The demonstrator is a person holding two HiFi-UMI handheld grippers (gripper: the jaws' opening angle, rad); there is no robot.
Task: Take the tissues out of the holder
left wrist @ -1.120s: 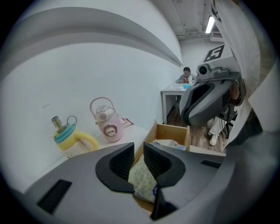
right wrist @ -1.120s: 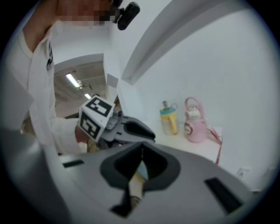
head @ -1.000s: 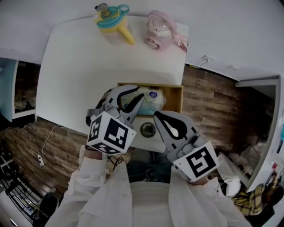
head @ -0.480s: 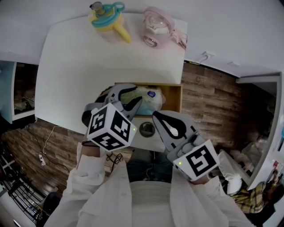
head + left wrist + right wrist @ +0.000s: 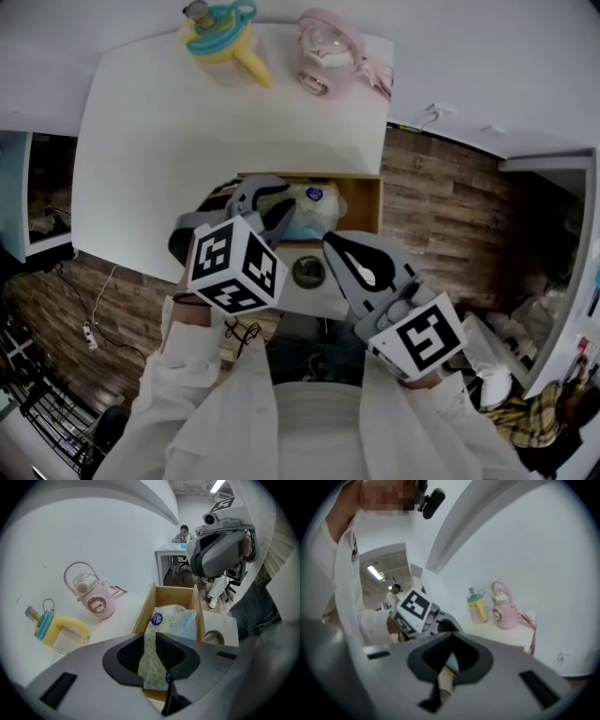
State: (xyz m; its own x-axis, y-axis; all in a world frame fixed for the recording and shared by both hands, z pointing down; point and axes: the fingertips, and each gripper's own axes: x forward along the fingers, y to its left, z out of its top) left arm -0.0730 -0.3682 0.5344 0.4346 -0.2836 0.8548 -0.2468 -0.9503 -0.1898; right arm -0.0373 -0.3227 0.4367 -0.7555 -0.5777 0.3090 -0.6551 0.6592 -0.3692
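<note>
Jaws of left gripper pinch tissues lying in the open-topped holder, its walls close alongside; right gripper jaws pressed together.

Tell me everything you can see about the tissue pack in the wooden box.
The tissue pack is a soft packet in what looks like crinkly plastic, part pale with small yellow-green rings, part light blue, with a round blue sticker on top. It lies lengthwise inside the open-topped wooden box and seems to rise a little above the rim. The left gripper has its jaws close together around the pack's near end, apparently pinching the wrapper.
</note>
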